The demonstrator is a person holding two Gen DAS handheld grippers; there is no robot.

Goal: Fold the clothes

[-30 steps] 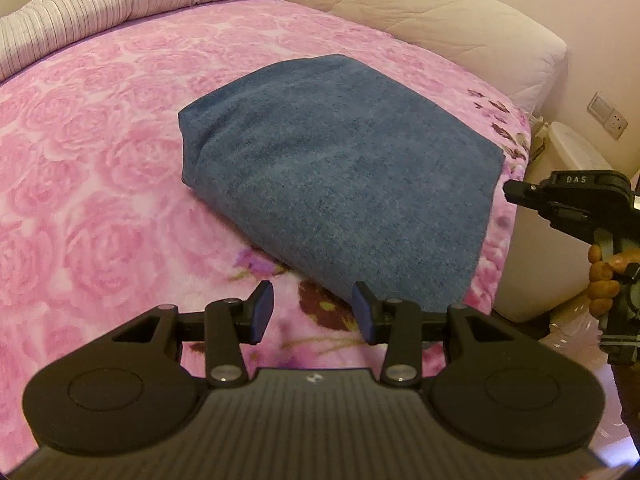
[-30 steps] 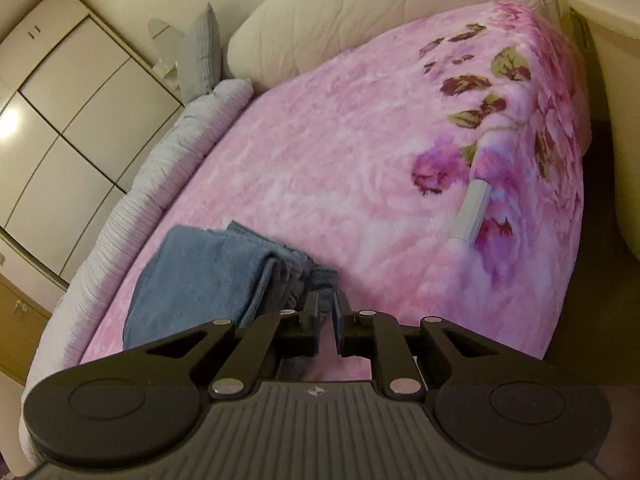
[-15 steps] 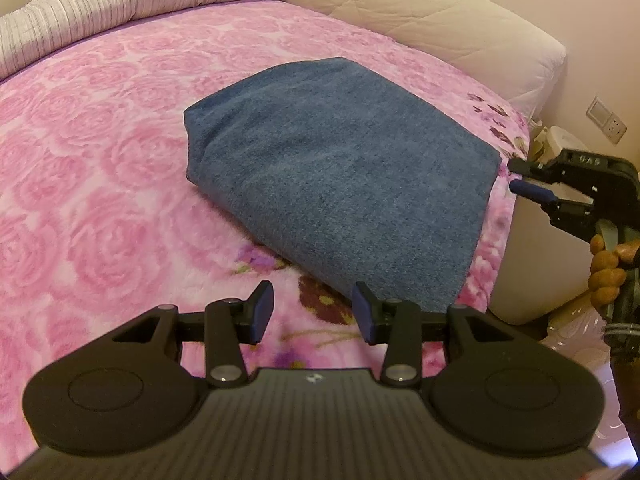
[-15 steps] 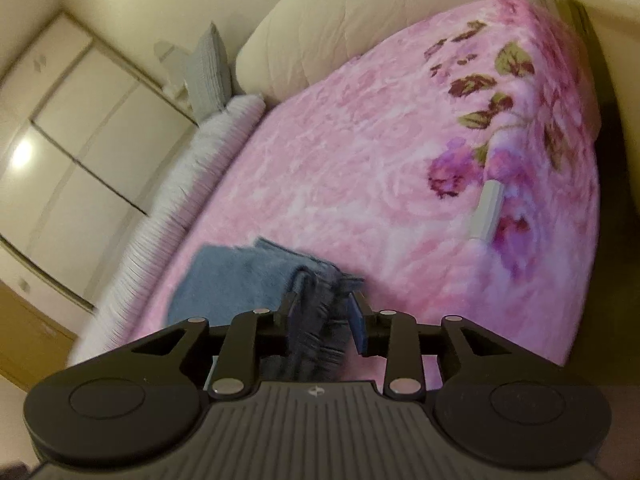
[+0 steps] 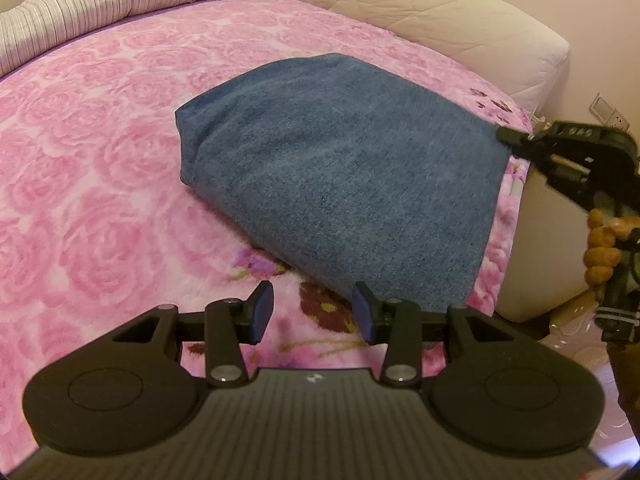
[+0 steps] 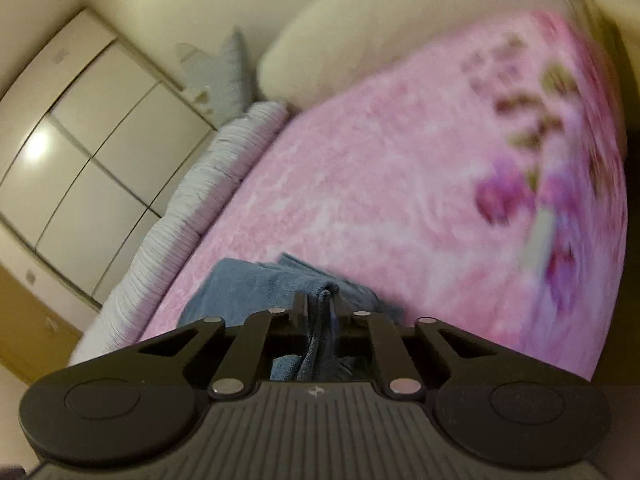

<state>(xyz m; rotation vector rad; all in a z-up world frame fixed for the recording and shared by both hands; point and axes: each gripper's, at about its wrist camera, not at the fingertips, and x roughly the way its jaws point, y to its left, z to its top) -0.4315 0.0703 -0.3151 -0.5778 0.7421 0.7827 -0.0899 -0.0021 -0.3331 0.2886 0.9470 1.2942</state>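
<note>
Two handheld grippers worked a folded blue garment (image 5: 340,184) on a bed covered by a pink rose-print blanket (image 5: 92,184). The left gripper (image 5: 313,318) hovered low over the blanket with its jaws spread apart and nothing between them; the garment's near edge lay just ahead of them, slightly toward the right-hand jaw. Beyond the jaws the garment rose in a thick, rounded stack, its bulging folded side to the left and its flat top running away toward the bed's far end. At the stack's far right corner, the right gripper (image 5: 516,138) met the cloth, held by a hand (image 5: 604,244) off the bed's edge. Seen from the right wrist, the right gripper (image 6: 318,306) had its jaws clamped on a bunched fold of the blue garment (image 6: 256,284), which passed between them and hung down toward the camera; the rest of the cloth spread ahead and to the left of the jaws. Farther off lay a striped quilt (image 5: 100,8), a cream padded headboard (image 5: 432,12) and pale wardrobe doors (image 6: 80,148), the scene blurred in that view.
</note>
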